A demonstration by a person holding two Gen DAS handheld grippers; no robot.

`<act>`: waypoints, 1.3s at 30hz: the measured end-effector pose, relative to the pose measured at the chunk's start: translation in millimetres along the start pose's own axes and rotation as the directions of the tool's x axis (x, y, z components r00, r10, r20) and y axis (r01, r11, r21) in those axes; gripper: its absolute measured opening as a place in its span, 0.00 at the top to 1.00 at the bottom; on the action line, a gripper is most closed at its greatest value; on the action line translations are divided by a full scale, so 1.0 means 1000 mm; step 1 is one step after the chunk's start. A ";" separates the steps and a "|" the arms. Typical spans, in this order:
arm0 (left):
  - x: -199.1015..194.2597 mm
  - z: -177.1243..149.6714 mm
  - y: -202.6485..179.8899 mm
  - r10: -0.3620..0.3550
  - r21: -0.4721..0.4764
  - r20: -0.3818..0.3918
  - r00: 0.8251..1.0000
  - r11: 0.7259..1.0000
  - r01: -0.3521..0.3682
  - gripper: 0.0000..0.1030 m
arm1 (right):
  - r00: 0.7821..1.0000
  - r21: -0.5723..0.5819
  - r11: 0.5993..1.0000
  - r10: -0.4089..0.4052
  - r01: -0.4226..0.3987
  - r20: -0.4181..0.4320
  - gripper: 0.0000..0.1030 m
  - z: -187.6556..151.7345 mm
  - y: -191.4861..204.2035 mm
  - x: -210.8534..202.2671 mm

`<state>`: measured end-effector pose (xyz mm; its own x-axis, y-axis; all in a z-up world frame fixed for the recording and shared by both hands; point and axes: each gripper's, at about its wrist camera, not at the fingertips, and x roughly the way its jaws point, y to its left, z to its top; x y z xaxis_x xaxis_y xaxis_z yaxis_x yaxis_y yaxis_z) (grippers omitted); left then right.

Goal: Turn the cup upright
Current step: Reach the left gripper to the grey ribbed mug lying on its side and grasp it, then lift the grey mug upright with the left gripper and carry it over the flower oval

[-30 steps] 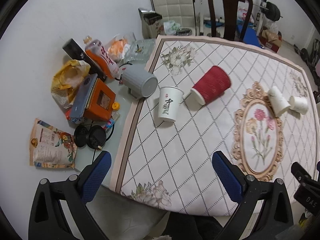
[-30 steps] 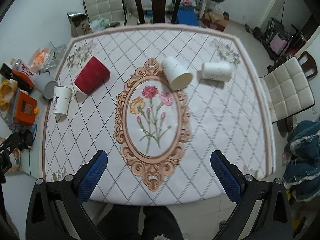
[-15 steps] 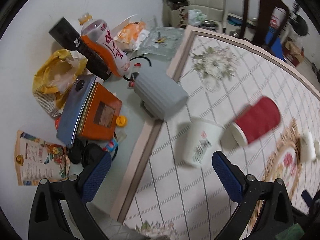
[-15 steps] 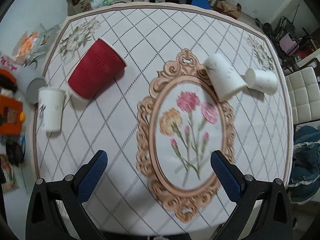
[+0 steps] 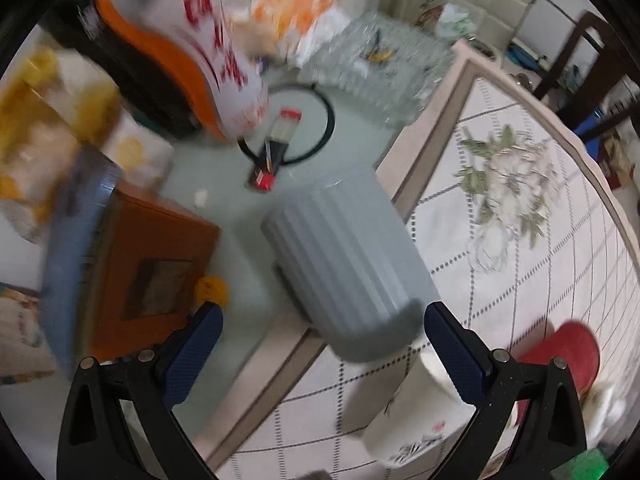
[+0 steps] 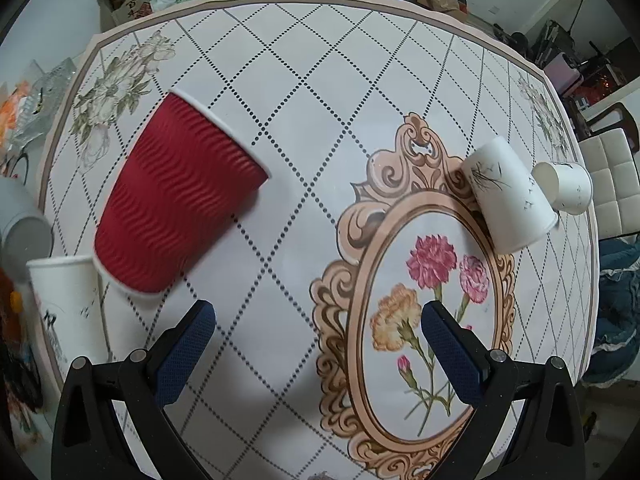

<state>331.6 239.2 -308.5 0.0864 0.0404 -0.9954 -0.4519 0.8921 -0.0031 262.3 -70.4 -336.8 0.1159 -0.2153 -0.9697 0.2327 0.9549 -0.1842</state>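
A grey ribbed cup [image 5: 344, 264] lies on its side at the table's left edge, half on the patterned tablecloth [image 5: 540, 264]. My left gripper [image 5: 322, 344] is open, its jaws straddling the cup's near end from above. A red ribbed cup [image 6: 176, 200] lies on its side; my right gripper [image 6: 318, 340] is open and empty just to its lower right. A white cup with black writing [image 6: 66, 304] stands beside the red one. Two white cups [image 6: 508, 196] [image 6: 568, 192] lie on their sides at the right.
Clutter sits left of the cloth: an orange box [image 5: 148, 272], a large orange and white bottle [image 5: 200, 52], a glass dish [image 5: 376, 64], a black cable [image 5: 320, 128] and yellow bags [image 5: 36, 128]. Chairs [image 6: 612, 188] stand around the table.
My left gripper has moved forward and down onto the grey cup, which now fills the view. My right gripper has moved closer to the red cup.
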 end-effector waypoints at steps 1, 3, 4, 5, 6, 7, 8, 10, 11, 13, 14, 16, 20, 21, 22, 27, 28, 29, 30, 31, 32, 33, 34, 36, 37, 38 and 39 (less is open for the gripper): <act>0.007 0.003 0.003 -0.034 -0.022 -0.027 0.999 0.999 0.033 0.00 | 1.000 0.002 1.000 -0.001 0.001 0.000 0.00 0.002 0.001 0.002; 0.018 0.009 0.007 -0.072 -0.065 -0.064 0.995 0.996 0.068 0.01 | 1.000 0.009 1.000 -0.009 0.009 -0.005 0.00 0.006 0.002 0.006; 0.023 0.012 0.007 -0.097 -0.077 -0.073 0.993 0.993 0.091 0.01 | 1.000 0.013 1.000 -0.012 0.012 -0.007 0.00 0.007 0.002 0.008; 0.027 0.014 0.008 -0.118 -0.091 -0.077 0.990 0.990 0.111 0.02 | 1.000 0.017 1.000 -0.014 0.015 -0.008 0.00 0.008 0.002 0.009; 0.029 0.016 0.008 -0.131 -0.099 -0.083 0.988 0.988 0.122 0.03 | 1.000 0.022 1.000 -0.017 0.018 -0.009 0.00 0.009 0.001 0.010; 0.033 0.018 0.008 -0.151 -0.106 -0.090 0.985 0.984 0.141 0.04 | 1.000 0.027 0.999 -0.019 0.019 -0.010 0.00 0.010 0.000 0.011; 0.035 0.019 0.008 -0.163 -0.112 -0.102 0.981 0.982 0.152 0.08 | 1.000 0.031 0.999 -0.023 0.024 -0.010 0.00 0.011 -0.001 0.012; 0.040 0.023 0.008 -0.167 -0.115 -0.106 0.980 0.981 0.155 0.14 | 0.999 0.040 0.999 -0.031 0.032 -0.010 0.00 0.014 -0.004 0.013; 0.042 0.025 0.008 -0.163 -0.111 -0.103 0.981 0.982 0.152 0.18 | 0.999 0.047 0.998 -0.035 0.035 -0.010 0.00 0.014 -0.006 0.014; 0.045 0.027 0.009 -0.160 -0.088 -0.093 0.983 0.985 0.151 0.20 | 0.999 0.059 0.997 -0.042 0.043 -0.009 0.00 0.017 -0.009 0.015; 0.046 0.027 0.007 -0.153 -0.075 -0.090 0.984 0.986 0.146 0.21 | 0.999 0.062 0.997 -0.045 0.046 -0.010 0.00 0.018 -0.010 0.016; 0.045 0.027 0.003 -0.130 -0.028 -0.071 0.989 0.991 0.128 0.21 | 0.999 0.067 0.996 -0.052 0.052 -0.006 0.00 0.019 -0.011 0.016; 0.041 0.029 -0.005 -0.090 0.060 -0.030 0.995 0.994 0.092 0.22 | 0.998 0.066 0.996 -0.065 0.065 0.005 0.00 0.019 -0.010 0.013; 0.037 0.028 -0.006 -0.081 0.080 -0.016 0.997 0.993 0.082 0.22 | 0.998 0.066 0.995 -0.069 0.069 0.011 0.00 0.016 -0.007 0.010; 0.033 0.027 -0.007 -0.074 0.097 -0.001 0.997 0.993 0.074 0.22 | 0.997 0.068 0.995 -0.070 0.069 0.018 0.00 0.015 -0.007 0.008; 0.009 0.019 -0.011 -0.060 0.156 0.069 0.996 0.987 0.048 0.22 | 0.997 0.095 0.993 -0.074 0.070 0.036 0.00 0.009 -0.016 -0.001; 0.003 0.017 -0.010 -0.059 0.159 0.080 0.995 0.986 0.046 0.22 | 0.996 0.103 0.992 -0.074 0.070 0.042 0.00 0.008 -0.019 -0.004; -0.003 0.015 -0.009 -0.061 0.163 0.091 0.994 0.986 0.046 0.22 | 0.996 0.109 0.992 -0.074 0.069 0.046 0.00 0.008 -0.022 -0.006; -0.010 0.017 -0.012 -0.063 0.164 0.106 0.992 0.985 0.045 0.22 | 0.996 0.115 0.991 -0.073 0.067 0.051 0.00 0.008 -0.026 -0.008; -0.014 0.019 -0.014 -0.066 0.164 0.116 0.991 0.985 0.047 0.22 | 0.996 0.123 0.990 -0.073 0.065 0.057 0.00 0.007 -0.029 -0.012; -0.024 0.016 -0.014 -0.073 0.163 0.131 0.989 0.985 0.052 0.22 | 0.996 0.129 0.990 -0.071 0.063 0.062 0.00 0.006 -0.033 -0.014; -0.031 0.014 -0.016 -0.077 0.161 0.144 0.987 0.986 0.053 0.22 | 0.995 0.135 0.989 -0.070 0.060 0.067 0.00 0.006 -0.036 -0.016; -0.041 0.010 -0.016 -0.083 0.163 0.158 0.984 0.985 0.057 0.22 | 0.995 0.140 0.988 -0.068 0.057 0.073 0.00 0.005 -0.039 -0.020; -0.049 0.007 -0.016 -0.094 0.174 0.179 0.979 0.983 0.063 0.22 | 0.994 0.148 0.988 -0.066 0.052 0.088 0.00 0.003 -0.046 -0.027; -0.056 0.004 -0.017 -0.104 0.180 0.189 0.977 0.981 0.070 0.22 | 0.993 0.153 0.987 -0.062 0.047 0.097 0.00 0.002 -0.051 -0.032; -0.070 -0.004 -0.019 -0.115 0.192 0.201 0.973 0.978 0.076 0.22 | 0.993 0.156 0.987 -0.058 0.041 0.104 0.00 0.001 -0.056 -0.035; -0.070 -0.003 -0.024 -0.117 0.200 0.210 0.971 0.977 0.075 0.22 | 0.992 0.159 0.987 -0.055 0.037 0.111 0.00 -0.001 -0.062 -0.038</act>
<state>333.8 213.2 -239.1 0.3232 0.0293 -0.9459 -0.2577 0.9645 -0.0582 242.1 -121.0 -288.4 0.2093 -0.2888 -0.9342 0.3870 0.9019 -0.1921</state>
